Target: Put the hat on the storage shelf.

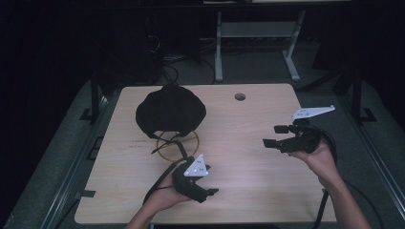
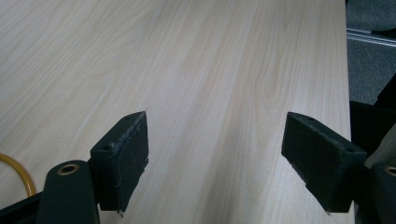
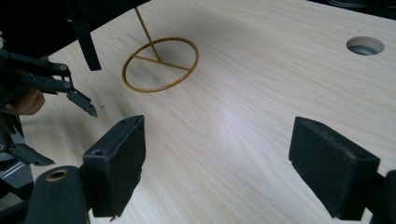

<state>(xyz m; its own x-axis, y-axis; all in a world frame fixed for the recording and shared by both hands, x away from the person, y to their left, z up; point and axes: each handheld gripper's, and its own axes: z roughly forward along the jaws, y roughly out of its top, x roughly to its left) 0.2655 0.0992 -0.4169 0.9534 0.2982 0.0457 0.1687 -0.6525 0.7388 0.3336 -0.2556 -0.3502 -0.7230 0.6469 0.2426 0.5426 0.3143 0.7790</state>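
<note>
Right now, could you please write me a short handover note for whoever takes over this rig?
Left claw: open, holding nothing, held low over the near-left part of the wooden table.
Right claw: open, holding nothing, held above the right side of the table, pointing left.
Things: a black cap sits on a yellow wire stand whose ring base rests on the table at the far left. Neither claw touches the cap or the stand.
Done: nothing that can be told from how things lie.
Left: probably reaching for the cap; the left claw is nearer.
</note>
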